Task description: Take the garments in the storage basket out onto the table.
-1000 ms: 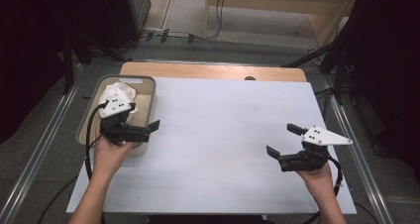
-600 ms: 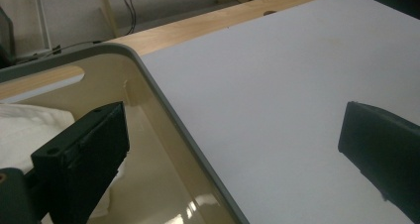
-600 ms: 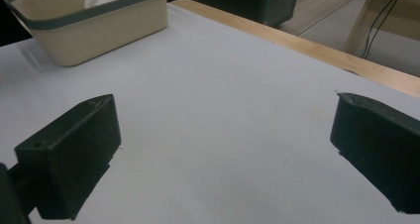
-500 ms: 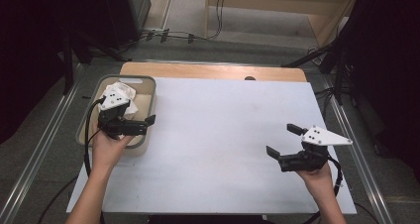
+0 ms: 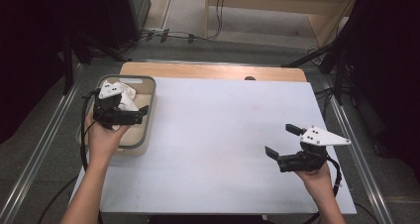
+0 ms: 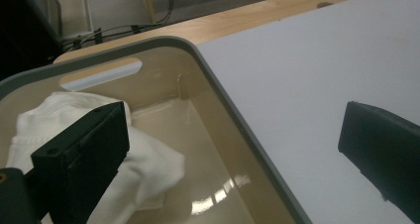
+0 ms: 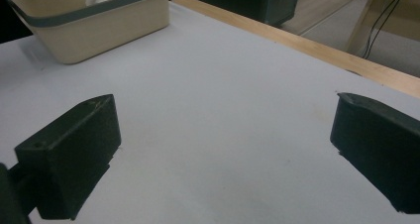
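A beige bin with a grey rim (image 5: 148, 85) stands at the left edge of the white table top (image 5: 223, 120). A crumpled white cloth (image 5: 130, 99) lies inside it. My left gripper (image 5: 140, 116) hovers over the bin, open, its jaws pointing right with nothing between them. In the left gripper view the cloth (image 6: 153, 169) lies under the left jaw, the bin rim (image 6: 225, 100) runs between the jaws, and the left gripper (image 6: 233, 154) stands wide apart. My right gripper (image 5: 281, 140) is held open above the table's near right part, holding nothing. The right gripper view looks past the right gripper (image 7: 223, 149) to the bin (image 7: 89, 26) far off.
A wooden strip (image 5: 213, 71) borders the far side of the table. Metal rails (image 5: 44, 135) run along both sides on the floor. Cables (image 5: 173, 35) and dark stands lie beyond the far edge. A cable trails from each gripper.
My left gripper has shifted back and to the left, from the bin's near right corner to over its middle. The right gripper has stayed in place.
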The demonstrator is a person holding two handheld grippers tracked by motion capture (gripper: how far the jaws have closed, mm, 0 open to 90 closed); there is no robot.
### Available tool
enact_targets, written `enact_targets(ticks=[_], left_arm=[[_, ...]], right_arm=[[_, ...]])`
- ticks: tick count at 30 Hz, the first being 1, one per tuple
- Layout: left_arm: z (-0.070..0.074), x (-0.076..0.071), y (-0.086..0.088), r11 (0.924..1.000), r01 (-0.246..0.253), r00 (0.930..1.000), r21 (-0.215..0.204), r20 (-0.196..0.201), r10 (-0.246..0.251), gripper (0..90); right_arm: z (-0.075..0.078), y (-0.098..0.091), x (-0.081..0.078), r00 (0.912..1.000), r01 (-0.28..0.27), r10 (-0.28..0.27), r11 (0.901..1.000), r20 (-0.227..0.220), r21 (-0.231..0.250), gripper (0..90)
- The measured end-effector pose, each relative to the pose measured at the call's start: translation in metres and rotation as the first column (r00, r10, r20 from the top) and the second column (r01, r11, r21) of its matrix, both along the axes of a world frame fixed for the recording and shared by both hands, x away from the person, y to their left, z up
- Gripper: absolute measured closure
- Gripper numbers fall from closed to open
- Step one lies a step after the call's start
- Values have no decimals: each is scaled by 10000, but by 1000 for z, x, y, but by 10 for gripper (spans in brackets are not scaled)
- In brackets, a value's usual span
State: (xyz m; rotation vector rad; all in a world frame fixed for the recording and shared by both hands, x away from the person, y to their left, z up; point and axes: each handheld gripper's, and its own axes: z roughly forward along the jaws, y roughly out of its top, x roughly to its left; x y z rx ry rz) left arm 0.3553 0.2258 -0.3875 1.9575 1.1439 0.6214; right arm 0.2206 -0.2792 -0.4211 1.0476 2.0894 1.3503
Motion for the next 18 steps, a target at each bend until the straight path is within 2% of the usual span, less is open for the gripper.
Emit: enact_targets(ticks=[6, 11, 18], left_arm=[[-4, 13, 8, 9980, -602, 9978, 173, -269, 606, 0], [-10, 23, 15, 9942, -1068, 9927, 131, -546, 1074, 0], [-14, 33, 21, 9891, -1472, 9867, -60, -705, 1464, 0]], right_arm=[[0, 0, 0, 10000, -13, 13, 10000, -23, -17, 0], [0, 0, 1, 10000, -20, 20, 10000, -46, 3, 0], [-1, 0, 1, 10000, -27, 27, 10000, -77, 12, 0]])
